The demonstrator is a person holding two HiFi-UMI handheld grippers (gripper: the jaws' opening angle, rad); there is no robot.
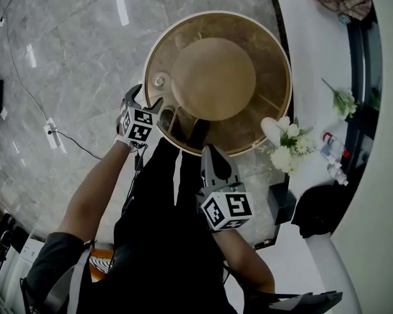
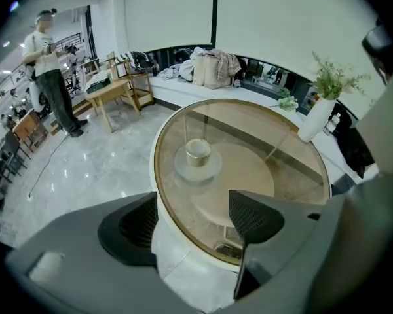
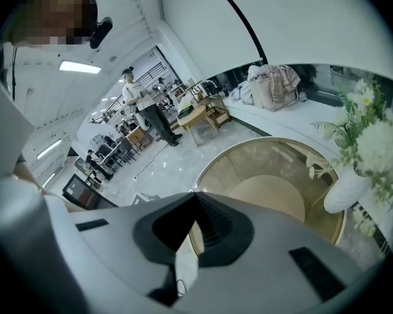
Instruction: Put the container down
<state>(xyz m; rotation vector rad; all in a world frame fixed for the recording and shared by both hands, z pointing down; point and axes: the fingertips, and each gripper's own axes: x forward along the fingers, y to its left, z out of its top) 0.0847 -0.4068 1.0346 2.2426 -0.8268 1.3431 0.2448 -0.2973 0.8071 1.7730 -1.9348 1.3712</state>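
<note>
Just ahead of the left gripper [image 2: 193,213], a small gold-toned container [image 2: 198,152] stands upright on a round glass table [image 2: 295,172]. It rests on a pale disc [image 2: 198,170] and touches neither jaw. The left gripper's jaws are spread wide with nothing between them; only the table's gold rim and the grey marble floor [image 2: 98,169] show through the gap. In the head view, the container sits just beyond this gripper's fingertips, close to the near edge of the tabletop.

To the left gripper's right and nearer the person, the right gripper [image 1: 213,154] is held over the table's near rim. Its jaws are drawn together at the tips and grip nothing. The container lies ahead of it and to its left, apart from it.

Ahead of the right gripper and to its right, a white vase [image 3: 344,188] of white flowers [image 3: 380,142] stands at the table's rim. It is unclear whether it rests on the glass or just behind it. Far ahead of both grippers, a heap of clothes [image 2: 213,64] lies on a white bench. A person [image 2: 49,57] stands on the marble floor well to the left gripper's left.
</note>
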